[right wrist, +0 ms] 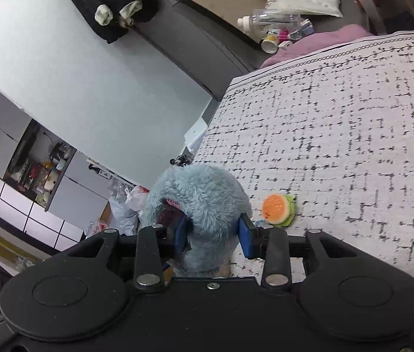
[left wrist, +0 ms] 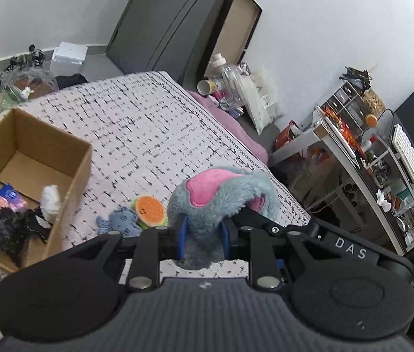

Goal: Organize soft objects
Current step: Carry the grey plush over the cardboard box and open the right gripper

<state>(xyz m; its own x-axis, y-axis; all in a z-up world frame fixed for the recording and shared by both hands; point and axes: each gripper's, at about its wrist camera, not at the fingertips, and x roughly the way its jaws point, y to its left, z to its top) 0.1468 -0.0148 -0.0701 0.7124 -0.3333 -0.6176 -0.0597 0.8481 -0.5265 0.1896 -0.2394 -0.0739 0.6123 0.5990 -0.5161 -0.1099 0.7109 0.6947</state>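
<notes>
A fluffy grey-blue plush toy (left wrist: 221, 202) with pink ear patches hangs above the bed, held by both grippers. My left gripper (left wrist: 205, 239) is shut on one furry part of it, and the black body of the other gripper shows just behind. In the right wrist view my right gripper (right wrist: 214, 236) is shut on the plush toy (right wrist: 198, 193) too, its blue pads pressing the fur from both sides. On the patterned bedspread (left wrist: 136, 129) lie an orange burger-shaped plush (left wrist: 149, 209) (right wrist: 277, 209) and a small blue plush (left wrist: 119, 223).
An open cardboard box (left wrist: 81, 158) stands on the bed at the left and holds a black fuzzy toy (left wrist: 13, 228), a white soft piece and a blue packet. A cluttered desk (left wrist: 362, 158) stands right of the bed. Bottles and bags lie on the floor beyond the bed.
</notes>
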